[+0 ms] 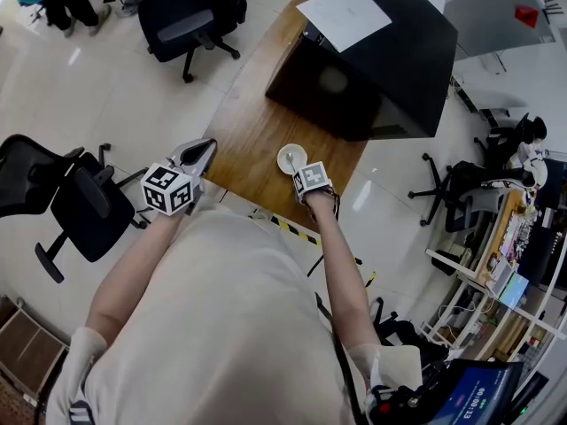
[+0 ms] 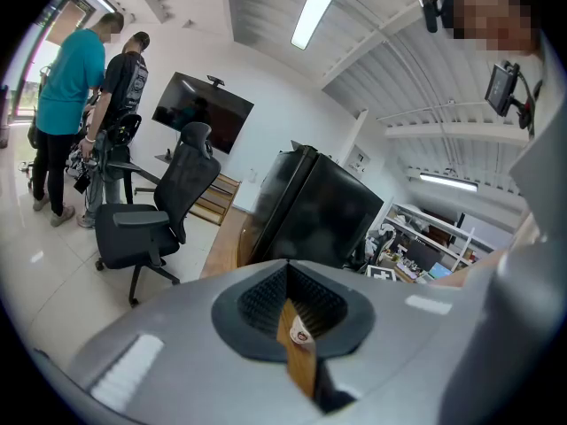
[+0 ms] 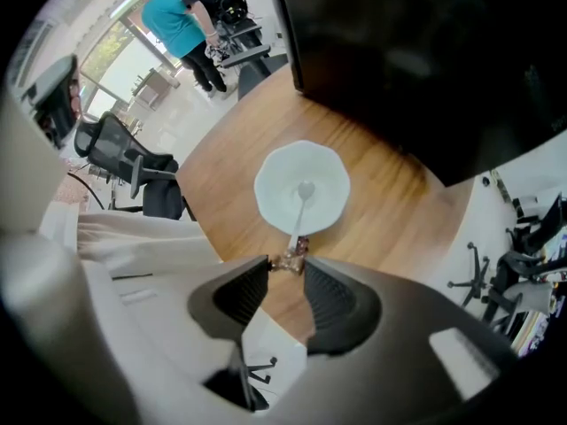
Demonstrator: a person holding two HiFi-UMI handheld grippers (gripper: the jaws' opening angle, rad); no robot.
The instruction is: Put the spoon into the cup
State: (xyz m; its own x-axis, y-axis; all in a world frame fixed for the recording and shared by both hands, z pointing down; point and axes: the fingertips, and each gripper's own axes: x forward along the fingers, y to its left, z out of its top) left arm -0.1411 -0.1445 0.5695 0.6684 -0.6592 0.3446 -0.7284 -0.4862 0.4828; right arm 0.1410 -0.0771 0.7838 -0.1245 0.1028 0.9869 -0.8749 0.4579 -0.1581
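A small white cup (image 1: 291,158) (image 3: 301,189) stands on the wooden table (image 1: 252,122), close to the near edge. The spoon (image 3: 299,212) has its bowl inside the cup, and its thin handle rises over the rim toward me. My right gripper (image 1: 299,172) (image 3: 285,260) hangs straight down over the cup, its jaw tips shut on the brown ornamental end of the spoon's handle. My left gripper (image 1: 204,151) (image 2: 285,268) hovers at the table's left near corner, shut and holding nothing. Through the slit under its tips the cup (image 2: 301,330) shows small.
A large black case (image 1: 372,60) with a white sheet (image 1: 345,16) on it fills the far half of the table, just behind the cup. Black office chairs (image 1: 190,16) (image 1: 71,202) stand on the floor to the left. People (image 2: 71,87) stand far off.
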